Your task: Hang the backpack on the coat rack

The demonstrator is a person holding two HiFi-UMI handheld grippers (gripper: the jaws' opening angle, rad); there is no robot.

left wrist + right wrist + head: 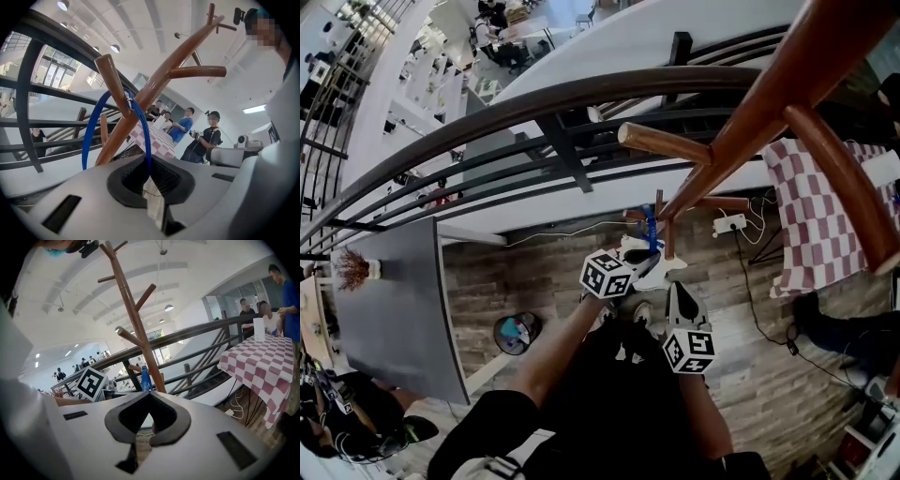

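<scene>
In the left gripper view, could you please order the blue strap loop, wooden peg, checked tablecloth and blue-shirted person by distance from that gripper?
1. Blue strap loop, clamped in the left gripper.
2. Brown wooden coat-rack peg, upper left, carrying the loop.
3. Red-and-white checked tablecloth, behind the rack.
4. Person in a blue shirt, farthest, right of centre.

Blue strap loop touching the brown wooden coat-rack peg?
Touching. Left gripper view: the blue strap loop wraps over the brown wooden peg, resting on it.

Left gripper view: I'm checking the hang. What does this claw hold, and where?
The left claw grips the blue loop at its bottom end, where a white tag sits.
</scene>
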